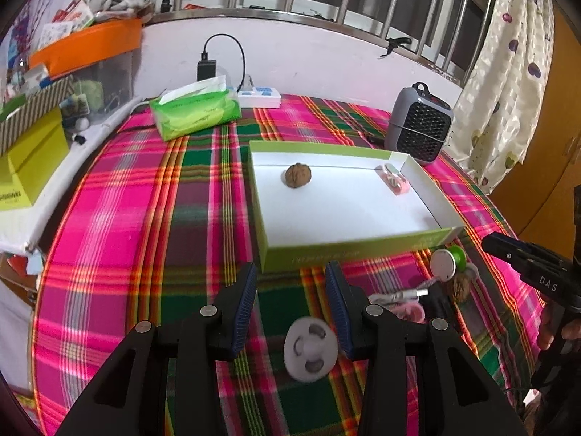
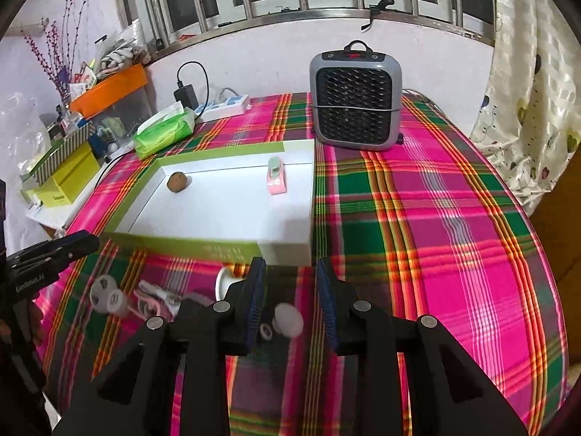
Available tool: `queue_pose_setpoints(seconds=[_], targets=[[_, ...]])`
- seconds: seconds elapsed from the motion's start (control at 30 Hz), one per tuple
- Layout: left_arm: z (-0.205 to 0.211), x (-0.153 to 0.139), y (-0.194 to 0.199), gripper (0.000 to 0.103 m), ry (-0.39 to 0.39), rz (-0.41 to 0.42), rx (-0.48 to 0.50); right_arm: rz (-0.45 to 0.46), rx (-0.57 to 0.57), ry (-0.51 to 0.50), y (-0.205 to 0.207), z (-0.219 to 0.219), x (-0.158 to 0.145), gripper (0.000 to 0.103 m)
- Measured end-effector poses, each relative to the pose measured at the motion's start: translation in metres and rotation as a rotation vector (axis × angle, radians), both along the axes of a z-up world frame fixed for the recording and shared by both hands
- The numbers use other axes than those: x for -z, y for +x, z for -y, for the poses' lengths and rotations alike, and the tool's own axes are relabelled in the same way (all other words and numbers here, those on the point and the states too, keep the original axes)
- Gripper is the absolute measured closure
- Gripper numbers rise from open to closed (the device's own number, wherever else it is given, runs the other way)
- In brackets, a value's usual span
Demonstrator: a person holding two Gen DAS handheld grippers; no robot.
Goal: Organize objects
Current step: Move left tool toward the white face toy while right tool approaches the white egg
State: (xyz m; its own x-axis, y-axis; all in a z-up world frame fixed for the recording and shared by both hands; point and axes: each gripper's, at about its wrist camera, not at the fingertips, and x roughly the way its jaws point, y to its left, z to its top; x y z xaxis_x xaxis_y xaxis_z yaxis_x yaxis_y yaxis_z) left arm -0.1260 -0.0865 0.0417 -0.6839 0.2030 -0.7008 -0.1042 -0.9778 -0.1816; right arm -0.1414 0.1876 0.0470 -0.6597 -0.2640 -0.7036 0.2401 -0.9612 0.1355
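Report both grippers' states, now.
Left gripper: open; the white disc sits between its jaws, not clamped.
Right gripper: open, holding nothing.

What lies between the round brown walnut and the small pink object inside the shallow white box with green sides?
Nothing: only bare white floor of the box separates the walnut from the pink object. Both wrist views show it.

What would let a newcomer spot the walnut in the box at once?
Find the shallow green-sided box with a white floor on the plaid tablecloth, in front of the grey heater. Only two things lie inside, both near its far wall. The walnut is the brown, wrinkled ball on the left; the pink gadget lies in the right corner.
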Motion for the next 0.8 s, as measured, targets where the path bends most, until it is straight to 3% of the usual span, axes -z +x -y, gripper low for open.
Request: queue_pose_setpoints(seconds=[0.17, 0.8], targets=[[0.006, 0.009, 0.012, 0.062, 0.027, 0.010, 0.007, -0.001, 0.006, -0.018, 0.010, -0.007, 0.005, 0.061], [-0.004, 0.031, 0.012, 0.061, 0.041, 0.080, 0.055, 0.029, 0.026, -0.021, 0.020, -0.016, 0.018, 0.060]])
